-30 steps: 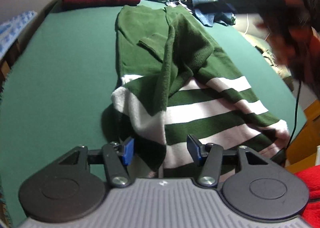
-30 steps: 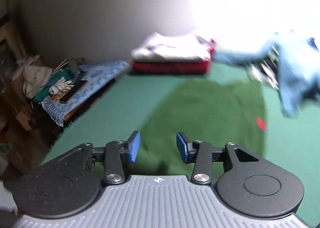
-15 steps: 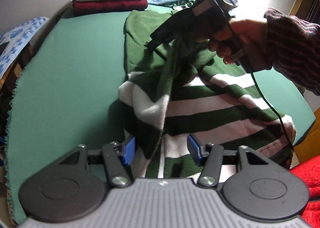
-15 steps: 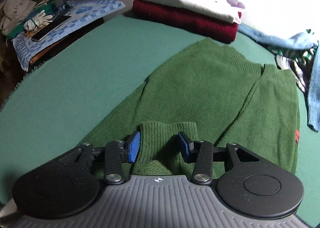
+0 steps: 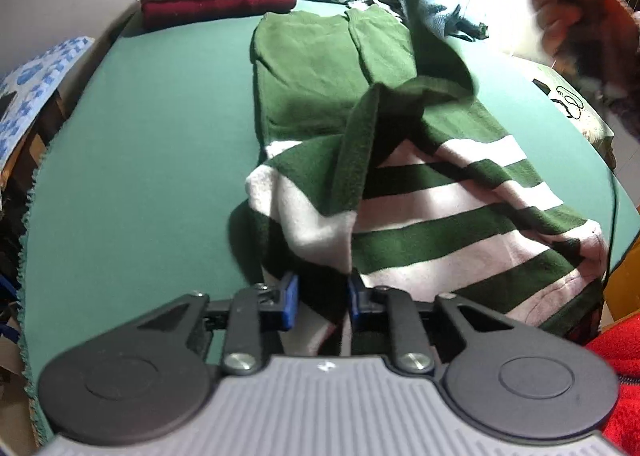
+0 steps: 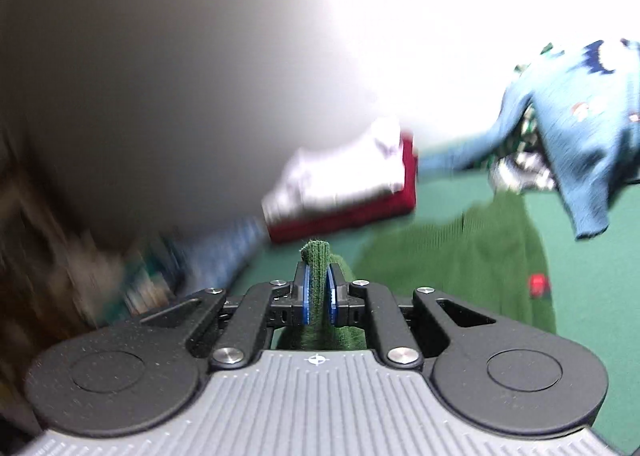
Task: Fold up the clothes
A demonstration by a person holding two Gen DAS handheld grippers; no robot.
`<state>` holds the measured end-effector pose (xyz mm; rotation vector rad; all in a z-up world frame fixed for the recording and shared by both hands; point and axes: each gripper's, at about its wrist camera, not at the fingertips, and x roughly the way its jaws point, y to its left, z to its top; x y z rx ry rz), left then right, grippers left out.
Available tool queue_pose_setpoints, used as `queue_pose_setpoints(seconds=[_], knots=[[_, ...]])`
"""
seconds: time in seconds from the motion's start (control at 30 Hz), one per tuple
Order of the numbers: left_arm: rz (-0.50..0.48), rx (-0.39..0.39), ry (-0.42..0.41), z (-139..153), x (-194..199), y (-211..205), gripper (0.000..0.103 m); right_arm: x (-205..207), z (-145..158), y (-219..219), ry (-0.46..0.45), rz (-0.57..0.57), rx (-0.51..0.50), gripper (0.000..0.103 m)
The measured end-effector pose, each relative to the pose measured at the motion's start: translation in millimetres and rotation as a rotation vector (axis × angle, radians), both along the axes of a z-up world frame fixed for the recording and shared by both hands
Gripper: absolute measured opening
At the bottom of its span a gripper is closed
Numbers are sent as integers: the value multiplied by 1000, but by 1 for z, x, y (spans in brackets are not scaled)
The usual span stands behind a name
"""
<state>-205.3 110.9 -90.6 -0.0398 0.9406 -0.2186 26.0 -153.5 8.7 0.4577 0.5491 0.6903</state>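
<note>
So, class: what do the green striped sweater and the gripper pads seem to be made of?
Green striped sweater: soft knit, likely wool or fleece; fuzzy matte surface, and the ribbed cuff shows knit rows. Pads: blue, apparently rubber or plastic, smooth; unclear which.

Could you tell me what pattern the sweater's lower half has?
Dark green and white stripes on the sweater, clearest in the left wrist view.

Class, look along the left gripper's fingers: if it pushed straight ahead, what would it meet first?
Almost certainly the striped sweater: the left gripper is closing with that sweater's hem already between its jaws, so more of the same cloth lies directly ahead.
</note>
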Motion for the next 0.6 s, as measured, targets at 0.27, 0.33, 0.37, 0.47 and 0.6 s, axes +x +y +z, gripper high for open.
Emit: queue_pose_setpoints(seconds=[0.27,0.33,0.37,0.47,0.6], knots=[[-22,11,-47,22,-2,-13,3,-26,37,-95,-60,-144,204,9],[-32,26,-52,25,-2,-20,3,-34,41,-116,-64,-170,210,9],[-38,29,-51,26,-1,-23,3,-40,43,-126,-69,-181,208,9],[-66,27,-48,30,-1,-36,3,-56,49,-157,-86,-211,201,9],[-122,40,-39,33,1,-57,3,-71,50,-191,-81,-236,208,9]])
